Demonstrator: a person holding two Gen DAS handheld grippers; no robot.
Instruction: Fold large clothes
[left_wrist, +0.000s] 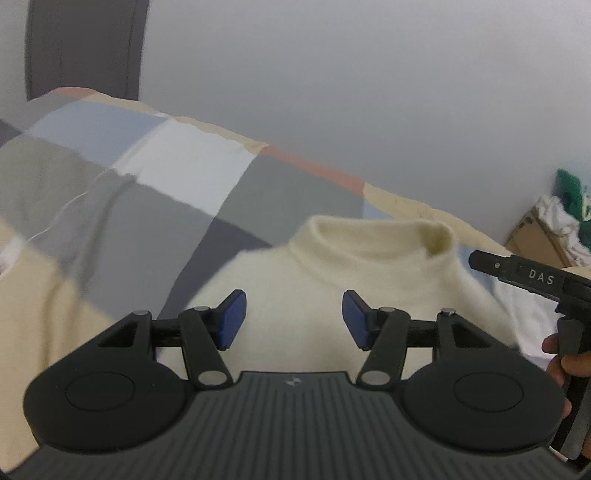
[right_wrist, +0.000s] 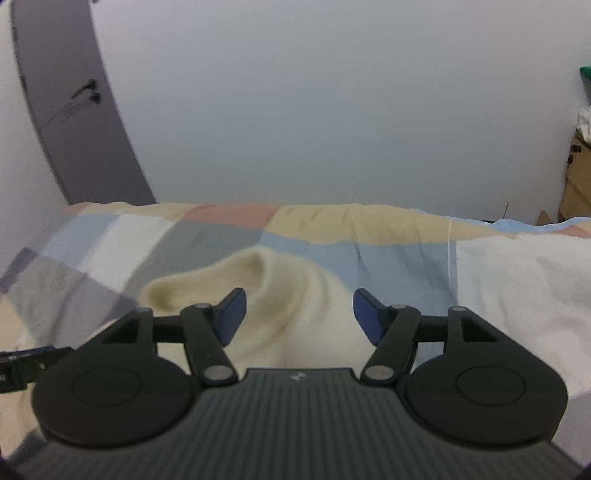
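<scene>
1. Cream-white, soft-knit turtleneck sweater (left_wrist: 332, 280): it lies on the bed with its tall rolled collar (left_wrist: 376, 236) towards the wall. In the left wrist view the collar stands up and the shoulders slope away to both sides; in the right wrist view the same sweater (right_wrist: 295, 317) shows its collar opening turned to the left. The lower body and the sleeves are hidden behind the tools.

2. Handling, as a judgement: the knit looks thick, limp and light, so it should drape and sag when lifted and may stretch if pulled by 1 point. It looks fuzzy rather than slippery and not fragile. The shoulder seams just beside the collar, or the hem corners, appear to be the best holds; the doubled collar itself looks bulky for a pinch.

3. Left hand-held gripper (left_wrist: 293, 319): its 2 blue pads stand wide apart over the chest of the sweater and hold nothing.

4. Right hand-held gripper (right_wrist: 299, 319): spread wide near the collar and right shoulder, also empty. Its black body (left_wrist: 532, 277) appears at the right edge of the left wrist view.

5. Bed cover of grey, blue, white, beige and salmon patchwork cloth (left_wrist: 155, 177): it carries the sweater and is somewhat wrinkled.

6. Surroundings: plain pale wall (right_wrist: 314, 110), grey door (right_wrist: 66, 103) and a brown cardboard box of clothes (left_wrist: 543, 232).
</scene>
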